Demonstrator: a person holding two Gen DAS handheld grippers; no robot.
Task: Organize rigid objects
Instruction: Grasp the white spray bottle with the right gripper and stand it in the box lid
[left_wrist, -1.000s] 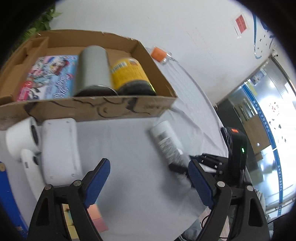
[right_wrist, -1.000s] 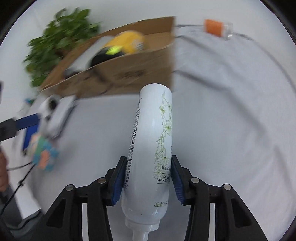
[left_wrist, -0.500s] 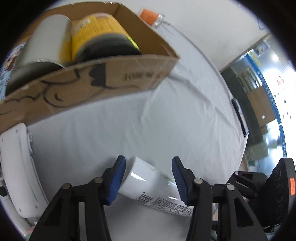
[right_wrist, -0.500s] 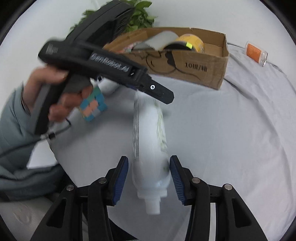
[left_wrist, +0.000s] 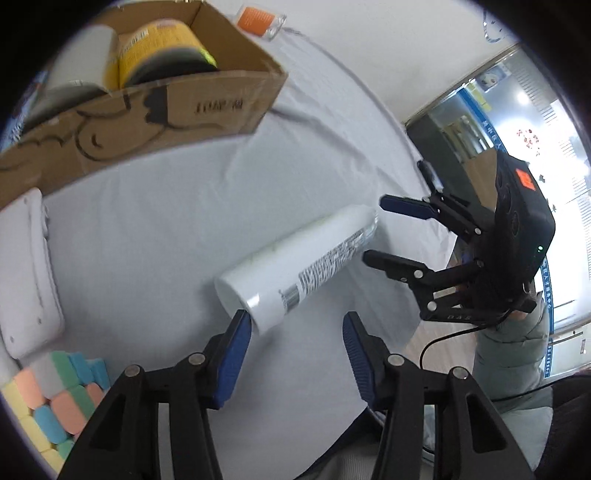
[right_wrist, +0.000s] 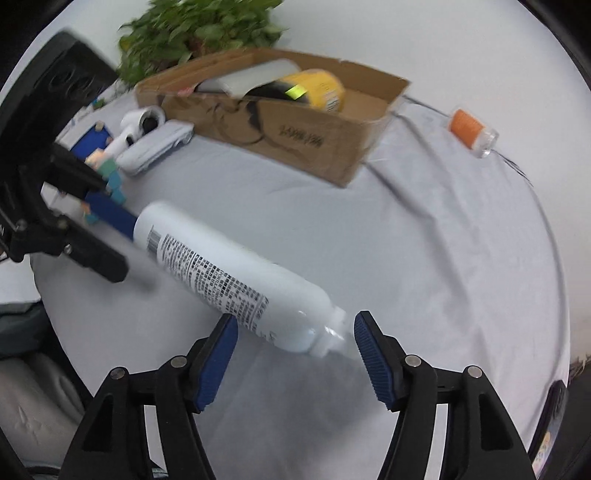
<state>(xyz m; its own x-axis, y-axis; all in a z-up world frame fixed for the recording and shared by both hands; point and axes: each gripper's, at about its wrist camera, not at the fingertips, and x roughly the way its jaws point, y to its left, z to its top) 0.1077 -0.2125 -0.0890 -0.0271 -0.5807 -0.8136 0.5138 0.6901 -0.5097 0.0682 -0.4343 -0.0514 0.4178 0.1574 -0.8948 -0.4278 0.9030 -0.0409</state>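
Note:
A white spray bottle (left_wrist: 295, 266) (right_wrist: 229, 273) lies slantwise over the grey cloth; whether it rests on the cloth I cannot tell. Its neck sits between the fingers of my right gripper (right_wrist: 295, 317) (left_wrist: 373, 229). Those jaws are opening and neither pad presses on the bottle. My left gripper (left_wrist: 294, 315) (right_wrist: 129, 249) stands half closed at the bottle's flat base. Its left pad touches the base rim, and a gap shows to the other pad. Behind stands the cardboard box (left_wrist: 207, 107) (right_wrist: 295, 136), holding a yellow can (left_wrist: 162, 48) and a grey cylinder (left_wrist: 85, 55).
A white device (left_wrist: 33, 269) and a pastel puzzle cube (left_wrist: 55, 398) lie left of the bottle. An orange-capped vial (right_wrist: 471, 131) lies beyond the box, and a plant (right_wrist: 199, 29) stands behind it. The table's rounded edge runs close on the right, beside a person's sleeve (left_wrist: 517, 332).
My right jaws have opened off the bottle, which swung from lengthwise to slantwise in that view. My left gripper narrowed its jaws and came down from above the bottle to its base end.

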